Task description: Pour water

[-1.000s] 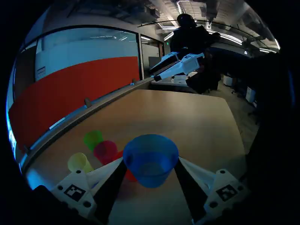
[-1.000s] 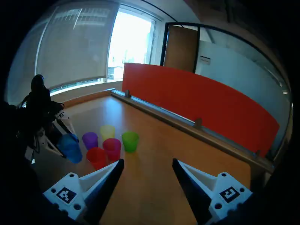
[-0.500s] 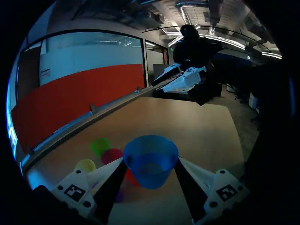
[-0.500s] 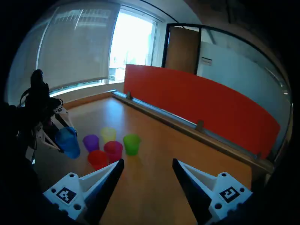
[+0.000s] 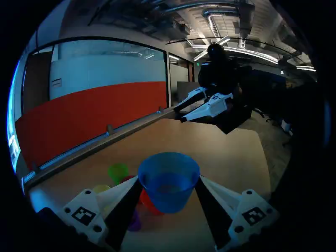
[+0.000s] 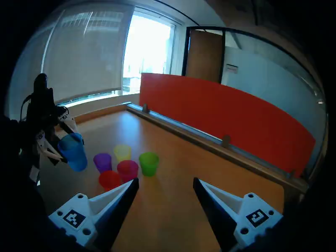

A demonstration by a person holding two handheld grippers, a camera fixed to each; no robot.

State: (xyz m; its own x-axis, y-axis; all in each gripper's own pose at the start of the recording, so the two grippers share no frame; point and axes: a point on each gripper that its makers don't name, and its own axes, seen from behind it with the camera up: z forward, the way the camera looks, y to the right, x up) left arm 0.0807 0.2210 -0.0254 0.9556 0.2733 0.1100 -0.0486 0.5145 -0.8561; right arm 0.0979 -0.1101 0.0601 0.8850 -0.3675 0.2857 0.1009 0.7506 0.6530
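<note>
- Left gripper view: your left gripper [image 5: 167, 180] is clamped on the blue cup [image 5: 169, 196], with one finger against each side of its wall. The cup is upright, its rim level, and it is raised clear of the surface [image 5: 222, 147].
- A shallow pool, probably water, sits in the bottom of the blue cup. Judgement: you hold it level so nothing spills before it is over a receiving cup.
- Right gripper view: five cups stand in a tight cluster on the surface: green cup [image 6: 148, 163], yellow cup [image 6: 122, 152], purple cup [image 6: 102, 161], pink cup [image 6: 127, 169] and red cup [image 6: 109, 179]. The blue cup hangs just beside the purple cup and higher than it.
- Your right gripper [image 6: 165, 181] has its fingers apart with nothing between them. It is held back from the cluster, likely to keep the pour path free.
- Room: bare surface lies past the green cup, towards the rail [image 6: 189, 132] under the orange partition [image 6: 235, 113]. The cluster is well apart from that edge.
- Risk: the cups are packed close, so a tilt may wet a neighbouring cup. I cannot tell which cup is the target.
</note>
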